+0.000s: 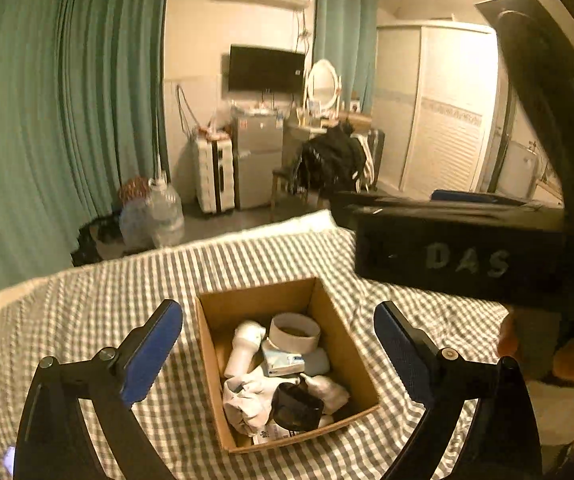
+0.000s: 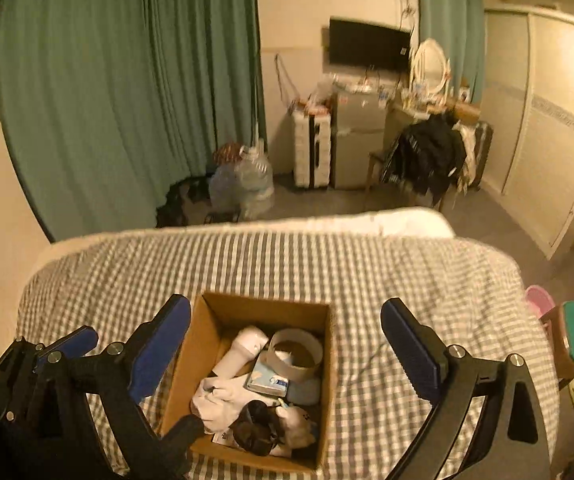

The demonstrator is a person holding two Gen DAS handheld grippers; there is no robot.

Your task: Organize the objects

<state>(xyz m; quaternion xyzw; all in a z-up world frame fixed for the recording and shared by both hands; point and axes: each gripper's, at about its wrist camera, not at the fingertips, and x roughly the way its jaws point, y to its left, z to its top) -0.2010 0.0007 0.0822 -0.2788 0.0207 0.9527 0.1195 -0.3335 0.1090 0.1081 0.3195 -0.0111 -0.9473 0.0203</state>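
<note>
An open cardboard box [image 1: 329,322] stands on the checked bed cover [image 1: 87,312]; it also shows in the right wrist view [image 2: 191,344]. Inside lie a white bottle [image 1: 243,346], a tape roll [image 1: 294,333], a small blue-white packet [image 1: 283,362], white cloth [image 1: 247,394] and a black item [image 1: 297,406]. My left gripper [image 1: 279,350] is open and empty, hovering above the box with its blue pads on either side. My right gripper [image 2: 285,350] is open and empty above the same box. The left gripper's fingers [image 2: 69,342] show at the right view's lower left.
A black device marked "DAS" [image 1: 467,256] fills the right of the left wrist view. Beyond the bed are green curtains [image 2: 127,80], water jugs [image 2: 247,188], a small fridge [image 2: 357,140], a chair with dark clothes [image 2: 431,156] and a wardrobe [image 2: 547,120].
</note>
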